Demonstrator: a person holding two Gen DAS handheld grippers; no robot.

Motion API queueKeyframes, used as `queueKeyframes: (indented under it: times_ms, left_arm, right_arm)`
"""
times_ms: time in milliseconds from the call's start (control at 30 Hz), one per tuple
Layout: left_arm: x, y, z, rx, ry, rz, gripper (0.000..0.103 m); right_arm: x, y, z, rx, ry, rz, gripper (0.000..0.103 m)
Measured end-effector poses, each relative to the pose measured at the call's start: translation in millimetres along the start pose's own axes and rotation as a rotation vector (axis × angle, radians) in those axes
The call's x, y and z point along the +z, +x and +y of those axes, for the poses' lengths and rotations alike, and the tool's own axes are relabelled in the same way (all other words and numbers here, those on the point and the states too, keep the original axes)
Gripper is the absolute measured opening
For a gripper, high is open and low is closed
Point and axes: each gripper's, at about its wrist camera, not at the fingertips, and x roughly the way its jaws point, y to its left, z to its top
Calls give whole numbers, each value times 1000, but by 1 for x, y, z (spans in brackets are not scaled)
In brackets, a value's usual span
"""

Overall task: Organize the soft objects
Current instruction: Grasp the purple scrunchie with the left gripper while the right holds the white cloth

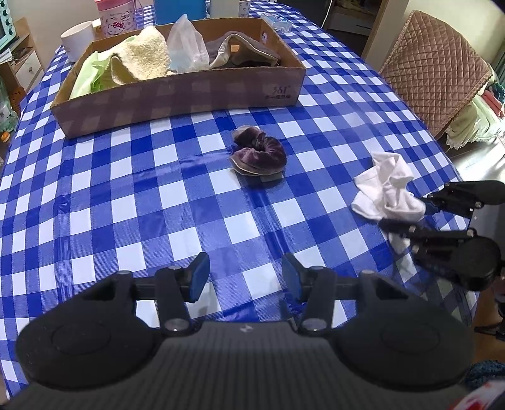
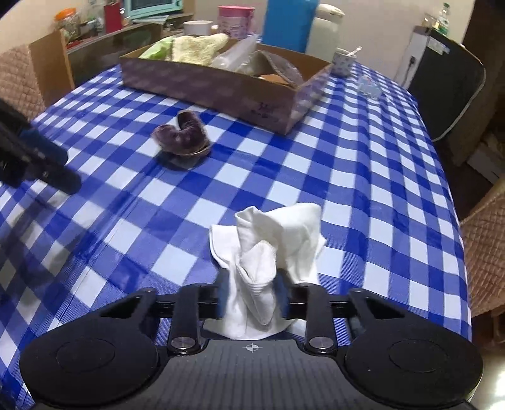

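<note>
Checked tablecloth (image 1: 126,176); white mug (image 1: 77,38), pink Hello Kitty canister (image 1: 118,14) behind; quilted chair (image 1: 435,72) right.

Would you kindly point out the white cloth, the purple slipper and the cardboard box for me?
white cloth (image 2: 277,233): right wrist view, upper folds beyond the fingers.
purple slipper (image 1: 263,151): left wrist view, velvet upper.
cardboard box (image 1: 189,101): left wrist view, near wall.

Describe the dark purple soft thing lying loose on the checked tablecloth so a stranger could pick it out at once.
Start at the long cardboard box on the blue-and-white checked tablecloth. Just in front of its near wall, alone on the cloth, lies the purple velvet slipper, curled on itself with a pale sole edge showing. The only other loose item, the white cloth, is clamped in the right hand-held gripper.
</note>
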Motion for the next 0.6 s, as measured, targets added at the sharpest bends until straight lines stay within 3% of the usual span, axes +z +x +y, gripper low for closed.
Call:
queueKeyframes:
  times_ms: [167, 600]
  left_arm:
    - [3, 4, -4, -8, 16, -9, 47]
    - [32, 17, -9, -13, 67, -105, 47]
  right_arm:
    - [2, -3, -8, -2, 66, -3, 15]
    - [25, -23, -35, -8, 190, -63, 13]
